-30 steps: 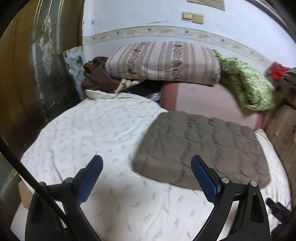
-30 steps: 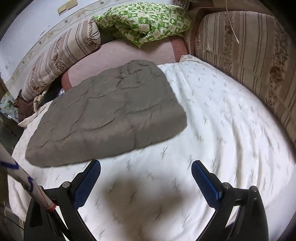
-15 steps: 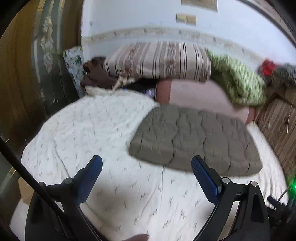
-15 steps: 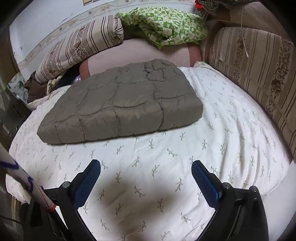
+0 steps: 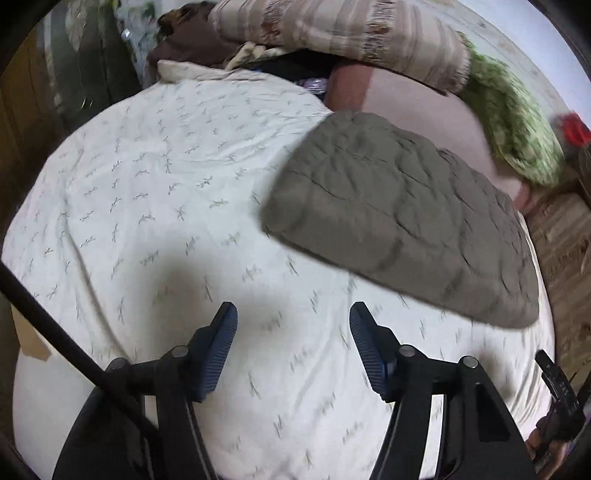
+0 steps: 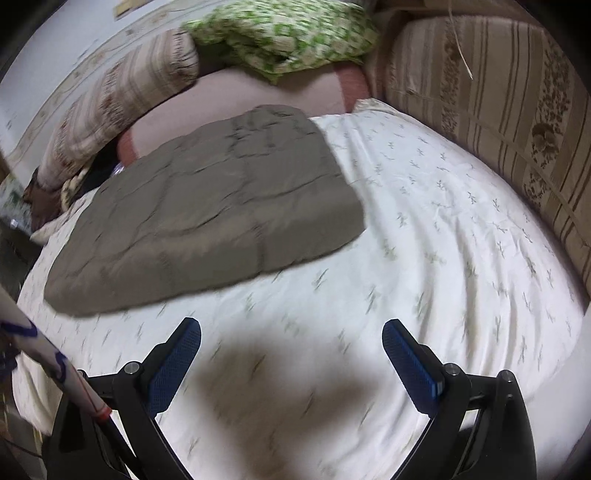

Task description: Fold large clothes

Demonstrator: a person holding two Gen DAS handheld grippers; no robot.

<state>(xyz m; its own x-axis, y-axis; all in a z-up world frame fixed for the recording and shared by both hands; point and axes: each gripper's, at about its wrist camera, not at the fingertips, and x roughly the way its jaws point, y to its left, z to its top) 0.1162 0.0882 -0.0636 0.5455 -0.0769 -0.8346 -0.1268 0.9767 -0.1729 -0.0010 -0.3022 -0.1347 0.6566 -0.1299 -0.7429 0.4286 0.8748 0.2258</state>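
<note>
Folded grey quilt [image 5: 402,221] lying flat mid-frame on bed [image 5: 147,192]; folding apparently done. Left gripper [image 5: 293,347] just narrowed, empty; right gripper [image 6: 291,354] apart, empty.

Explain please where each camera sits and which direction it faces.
Left wrist: on the left tool, facing down over the white sheet toward the folded grey garment; its jaws, empty, have just been closing.
Right wrist: on the right tool, jaws open, garment ahead to the left.
Shared: garment, sheet, striped pillow, green bedding.
</note>
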